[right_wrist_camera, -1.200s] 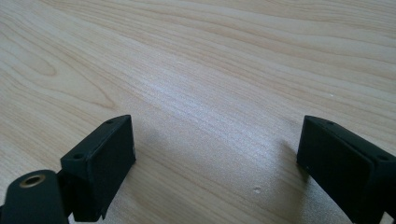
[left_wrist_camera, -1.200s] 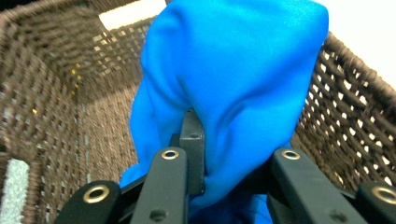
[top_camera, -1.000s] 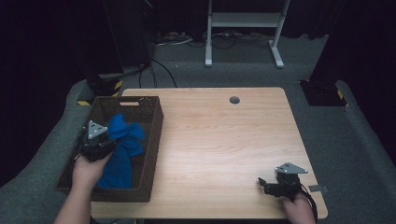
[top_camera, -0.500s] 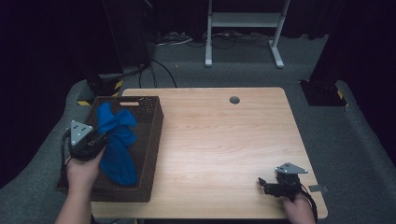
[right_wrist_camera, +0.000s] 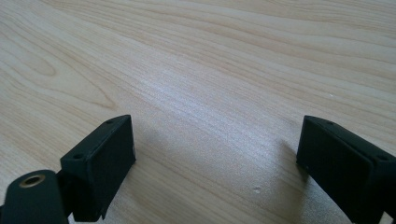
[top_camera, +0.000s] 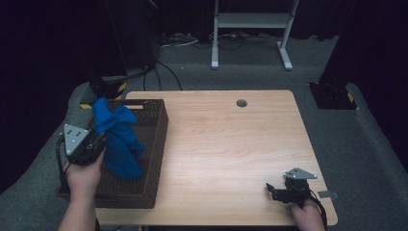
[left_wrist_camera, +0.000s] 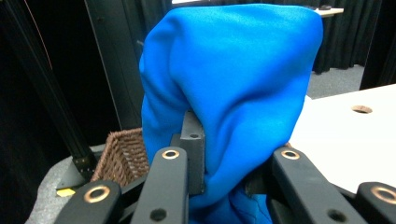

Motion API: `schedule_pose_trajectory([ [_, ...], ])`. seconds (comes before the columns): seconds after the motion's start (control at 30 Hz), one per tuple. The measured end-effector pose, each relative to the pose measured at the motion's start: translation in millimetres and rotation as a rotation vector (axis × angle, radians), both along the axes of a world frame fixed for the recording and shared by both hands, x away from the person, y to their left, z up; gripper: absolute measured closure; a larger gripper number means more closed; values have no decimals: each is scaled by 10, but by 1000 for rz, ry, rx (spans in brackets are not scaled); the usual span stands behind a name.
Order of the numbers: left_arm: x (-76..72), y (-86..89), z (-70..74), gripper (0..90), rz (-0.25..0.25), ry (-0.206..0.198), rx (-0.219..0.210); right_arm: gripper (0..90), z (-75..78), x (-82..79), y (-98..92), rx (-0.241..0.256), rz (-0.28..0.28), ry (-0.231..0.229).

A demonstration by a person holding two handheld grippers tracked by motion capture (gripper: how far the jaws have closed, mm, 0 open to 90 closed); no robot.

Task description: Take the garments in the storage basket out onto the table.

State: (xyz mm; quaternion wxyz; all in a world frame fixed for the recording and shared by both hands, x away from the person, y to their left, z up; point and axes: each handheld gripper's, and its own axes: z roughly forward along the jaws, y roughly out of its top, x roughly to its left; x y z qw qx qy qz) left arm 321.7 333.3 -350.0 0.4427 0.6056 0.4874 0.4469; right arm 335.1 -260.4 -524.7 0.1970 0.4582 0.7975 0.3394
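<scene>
A blue cloth (top_camera: 118, 139) hangs bunched above the brown wicker basket (top_camera: 153, 159) at the table's left side. My left gripper (top_camera: 98, 139) is shut on the cloth and holds it lifted, its lower part trailing into the basket. In the left gripper view the blue cloth (left_wrist_camera: 233, 93) bulges up between the two black jaws, pinched at my left gripper (left_wrist_camera: 224, 172). My right gripper (top_camera: 272, 188) rests low on the wooden table (top_camera: 231, 139) near the front right corner. In the right gripper view my right gripper (right_wrist_camera: 215, 149) stands open, with bare wood between its jaws.
A round cable hole (top_camera: 241, 103) sits near the table's far edge. Behind the table are a white stand's legs (top_camera: 250, 29), cables on the grey floor, and dark curtains. A black box (top_camera: 334, 96) lies right of the table.
My left gripper has lifted the blue cloth up and to the left, out of the basket's middle. The right gripper has stayed where it was.
</scene>
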Motion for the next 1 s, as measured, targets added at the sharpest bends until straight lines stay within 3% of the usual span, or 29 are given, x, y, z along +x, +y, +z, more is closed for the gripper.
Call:
schedule_pose_trajectory([
  [0.13, -31, -28, 69, 747, 9, -36, 16, 112, 0, 0, 0, 0, 0, 0],
  [0.5, -119, -55, 310, 747, 20, -131, 8, 112, 0, 0, 0, 0, 0, 0],
  [1.0, -196, -87, 560, 748, 20, -209, 3, 112, 0, 0, 0, 0, 0, 0],
])
